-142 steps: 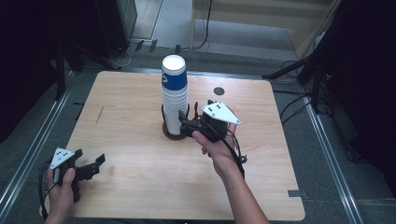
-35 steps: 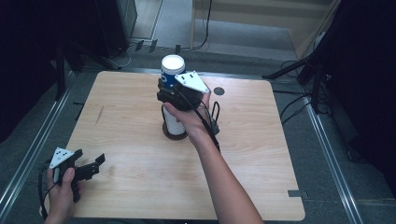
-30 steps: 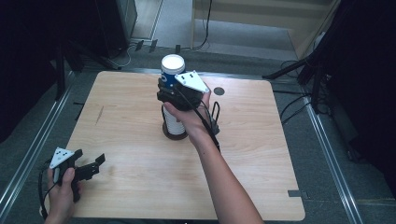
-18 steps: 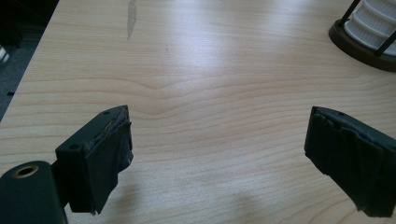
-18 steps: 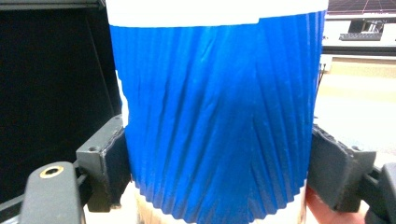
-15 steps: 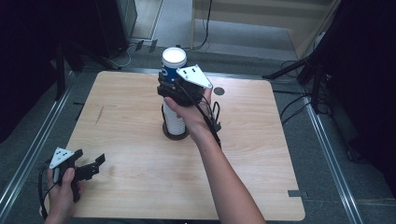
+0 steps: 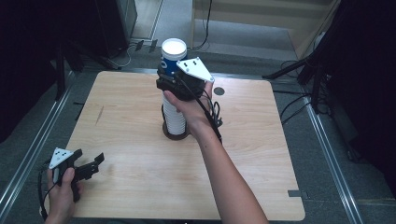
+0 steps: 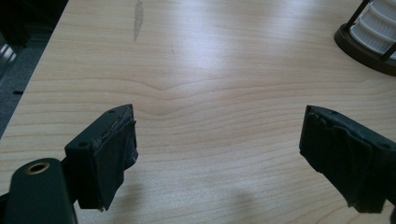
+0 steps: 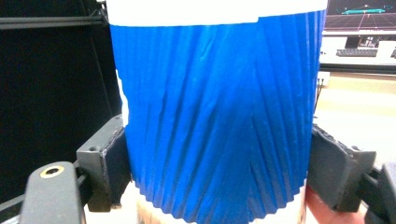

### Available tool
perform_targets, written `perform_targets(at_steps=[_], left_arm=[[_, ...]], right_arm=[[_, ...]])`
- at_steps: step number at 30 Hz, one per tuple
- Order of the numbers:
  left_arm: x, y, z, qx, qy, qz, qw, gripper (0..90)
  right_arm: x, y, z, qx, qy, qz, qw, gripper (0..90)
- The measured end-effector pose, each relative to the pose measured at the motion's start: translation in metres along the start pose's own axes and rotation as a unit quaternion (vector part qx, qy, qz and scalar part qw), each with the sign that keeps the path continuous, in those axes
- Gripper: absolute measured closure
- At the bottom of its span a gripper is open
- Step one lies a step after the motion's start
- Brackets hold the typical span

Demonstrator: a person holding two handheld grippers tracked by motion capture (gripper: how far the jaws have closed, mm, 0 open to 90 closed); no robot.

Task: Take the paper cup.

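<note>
Blue cup [image 7: 171, 55] has risen since the earlier frame, lifted above the white cup stack [image 7: 174, 114] at bench [image 7: 261, 154] centre. Right tool [image 7: 169, 79] is clenched on the cup's sides. Left tool [image 7: 91, 164], at 8 o'clock near the bench corner, stands released, jaws just widening, nothing between them.

Blue cup [image 7: 171, 56]: ribbed blue paper wall with a white band at the rim, white inside, upright, open end up, at upper centre of the high view, topmost on the stack.

Cup stack [image 7: 175, 116]: white ribbed cups nested upright, mid-frame, seated in a dark round holder [image 7: 176, 133] on the wooden table [image 7: 261, 154].
</note>
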State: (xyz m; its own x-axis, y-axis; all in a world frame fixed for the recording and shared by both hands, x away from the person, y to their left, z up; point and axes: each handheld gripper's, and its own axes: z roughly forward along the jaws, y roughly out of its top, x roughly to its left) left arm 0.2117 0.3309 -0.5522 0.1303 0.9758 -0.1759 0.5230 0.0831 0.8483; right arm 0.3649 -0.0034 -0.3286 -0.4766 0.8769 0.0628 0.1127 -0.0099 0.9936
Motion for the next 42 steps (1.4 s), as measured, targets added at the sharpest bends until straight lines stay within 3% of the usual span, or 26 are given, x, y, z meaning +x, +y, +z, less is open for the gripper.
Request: perform_targets(at_steps=[3,6,14,20,35,42], left_arm=[[-0.002,0.0,0.0,0.004,0.005,0.009,0.9999,9.1],[-0.002,0.0,0.0,0.005,0.002,0.008,0.9999,2.0],[-0.005,0.0,0.001,0.014,0.012,0.026,0.9995,1.9],[-0.006,0.0,0.002,0.015,0.014,0.027,0.9994,1.9],[-0.007,0.0,0.002,0.017,0.016,0.033,0.9992,1.9],[-0.008,0.0,0.002,0.019,0.017,0.036,0.999,1.9]], right_arm=[[0.002,0.007,-0.001,-0.003,-0.001,0.002,1.0,18.3],[0.001,0.011,-0.002,-0.008,-0.001,-0.001,1.0,18.3],[0.001,0.022,-0.006,-0.015,0.001,0.001,0.9999,18.3],[0.0,0.027,-0.008,-0.02,0.001,0.002,0.9998,18.3],[-0.012,0.042,-0.017,-0.033,-0.008,0.006,0.9994,18.2],[-0.025,0.043,-0.025,-0.034,-0.021,0.004,0.9992,18.2]])
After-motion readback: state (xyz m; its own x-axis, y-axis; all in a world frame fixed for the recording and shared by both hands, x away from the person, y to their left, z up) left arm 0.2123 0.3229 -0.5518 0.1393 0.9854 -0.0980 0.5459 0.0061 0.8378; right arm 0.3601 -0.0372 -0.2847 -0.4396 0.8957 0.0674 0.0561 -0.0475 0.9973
